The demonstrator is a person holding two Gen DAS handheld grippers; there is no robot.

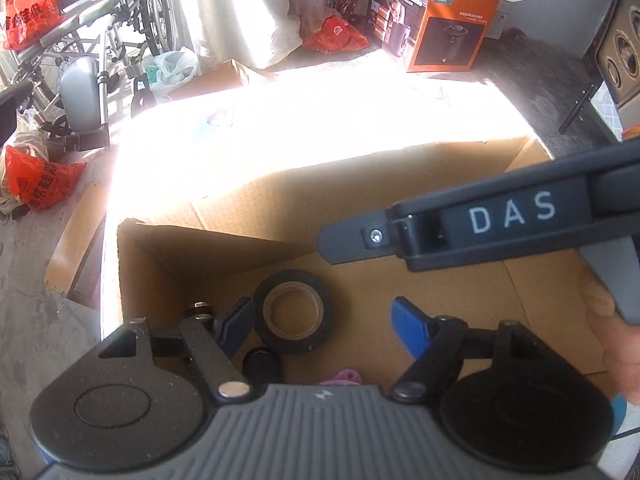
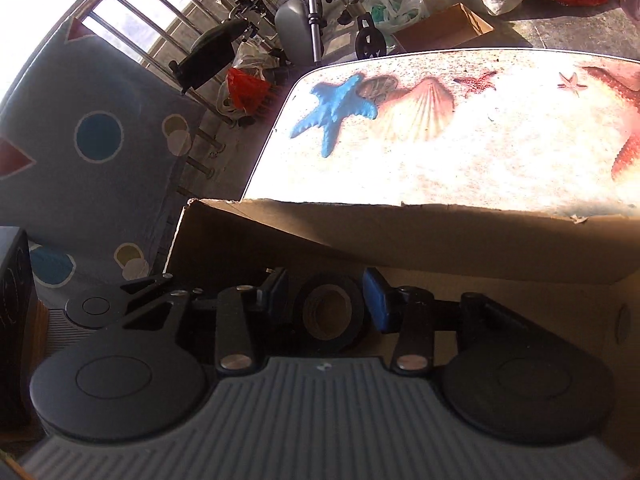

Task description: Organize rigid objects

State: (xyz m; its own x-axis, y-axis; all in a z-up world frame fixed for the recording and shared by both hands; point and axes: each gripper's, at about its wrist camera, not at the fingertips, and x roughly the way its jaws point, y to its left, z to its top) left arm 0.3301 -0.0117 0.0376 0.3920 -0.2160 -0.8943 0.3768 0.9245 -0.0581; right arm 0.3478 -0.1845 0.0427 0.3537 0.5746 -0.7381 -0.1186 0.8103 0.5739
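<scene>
A black tape roll (image 1: 294, 310) lies flat on the floor of an open cardboard box (image 1: 168, 248). My left gripper (image 1: 322, 324) hangs open above it, its blue pads apart on either side and touching nothing. Beside the roll lie a small black object (image 1: 260, 362) and a pink piece (image 1: 344, 378), both partly hidden by the tool. In the right wrist view the tape roll (image 2: 330, 308) shows between the pads of my right gripper (image 2: 326, 300), which stand open with small gaps to the roll. The right tool's dark body (image 1: 500, 220) crosses over the box.
The box (image 2: 400, 232) stands on a table with a seashell-print cover (image 2: 440, 152), sunlit and washed out. A hand (image 1: 616, 352) is at the box's right side. Beyond the table are a wheelchair (image 1: 100, 40), red bags (image 1: 40, 184) and an orange carton (image 1: 444, 28).
</scene>
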